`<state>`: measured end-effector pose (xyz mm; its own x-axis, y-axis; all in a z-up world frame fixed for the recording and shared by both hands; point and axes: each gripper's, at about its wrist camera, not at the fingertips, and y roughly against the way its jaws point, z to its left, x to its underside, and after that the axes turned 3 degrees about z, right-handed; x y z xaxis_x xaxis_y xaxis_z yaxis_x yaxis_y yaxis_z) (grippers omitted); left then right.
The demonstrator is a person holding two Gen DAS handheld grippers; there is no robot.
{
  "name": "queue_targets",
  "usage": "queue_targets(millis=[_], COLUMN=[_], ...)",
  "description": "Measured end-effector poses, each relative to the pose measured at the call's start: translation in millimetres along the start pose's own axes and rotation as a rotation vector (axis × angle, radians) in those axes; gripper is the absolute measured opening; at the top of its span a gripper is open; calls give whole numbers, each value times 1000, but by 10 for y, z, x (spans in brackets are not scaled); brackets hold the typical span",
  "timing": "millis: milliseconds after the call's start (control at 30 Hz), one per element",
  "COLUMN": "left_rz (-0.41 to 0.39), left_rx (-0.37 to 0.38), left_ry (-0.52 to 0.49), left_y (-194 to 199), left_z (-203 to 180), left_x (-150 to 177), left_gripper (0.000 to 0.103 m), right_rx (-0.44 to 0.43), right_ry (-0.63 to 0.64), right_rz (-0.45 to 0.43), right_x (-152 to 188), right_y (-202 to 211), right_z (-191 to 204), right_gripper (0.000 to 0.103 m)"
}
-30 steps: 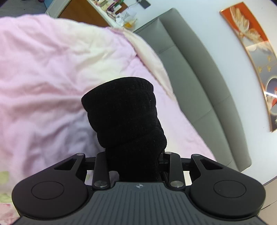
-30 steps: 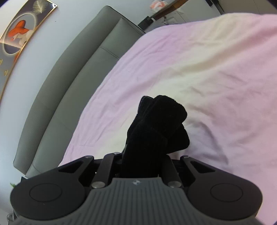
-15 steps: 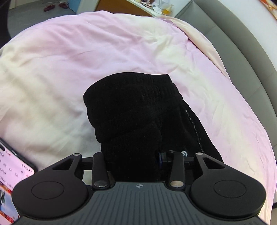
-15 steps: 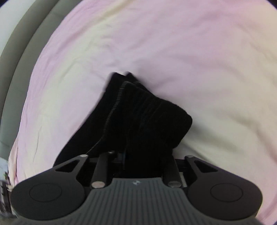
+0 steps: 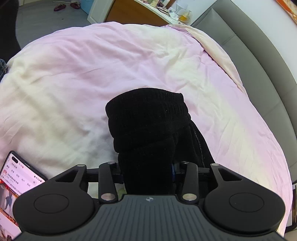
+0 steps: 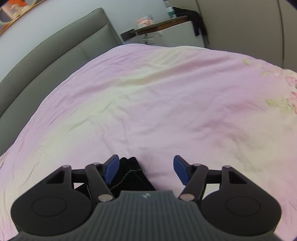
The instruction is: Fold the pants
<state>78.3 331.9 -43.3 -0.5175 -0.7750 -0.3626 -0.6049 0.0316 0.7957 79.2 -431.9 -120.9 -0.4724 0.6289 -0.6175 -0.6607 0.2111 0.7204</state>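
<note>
The left gripper is clamped on a thick bunch of the black pants, whose ribbed waistband end stands up between the fingers and blocks much of the left wrist view; a further length of the dark cloth with a line of pale stitching trails down to the right of the bunch onto the pink duvet. The right gripper has its jaws spread wide, the blue pads well apart and gripping nothing; a corner of the black pants lies on the pink duvet just beside the left pad, partly hidden under the gripper body, so how far the cloth runs below cannot be told. The duvet is rumpled, pale pink with creamy patches, and shows a small floral print toward the right edge of the right wrist view. A phone with a lit screen lies at the lower left of the left wrist view, near the gripper body and partly cut off by the frame. A grey padded headboard runs along the far side of the bed. Beyond the bed stands a wooden cabinet with small clutter on top, and a pair of red slippers lies on the grey floor. In the right wrist view a bedside shelf holds a bottle and a box, blurred.
</note>
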Motion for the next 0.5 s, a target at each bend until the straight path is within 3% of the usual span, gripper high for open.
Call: queue_targets(millis=[200, 233, 267, 300, 367, 500], left_rz=[0, 8, 14, 21, 26, -19], left_rx=[-41, -41, -40, -38, -31, -22], left_ry=[-35, -36, -38, -41, -43, -60], left_y=[58, 49, 46, 51, 48, 43], left_z=[-29, -21, -14, -9, 2, -10], left_x=[29, 18, 8, 3, -13, 13], left_gripper=[52, 52, 52, 53, 53, 52], right_rx=[-35, -23, -14, 11, -18, -193], right_ry=[197, 216, 236, 278, 326, 93], right_rz=[136, 181, 238, 252, 192, -5], right_x=[-70, -42, -17, 23, -6, -292], right_y=[-720, -889, -1016, -1064, -996, -672], right_z=[360, 388, 403, 443, 489, 271], right_gripper=[61, 37, 26, 25, 10, 0])
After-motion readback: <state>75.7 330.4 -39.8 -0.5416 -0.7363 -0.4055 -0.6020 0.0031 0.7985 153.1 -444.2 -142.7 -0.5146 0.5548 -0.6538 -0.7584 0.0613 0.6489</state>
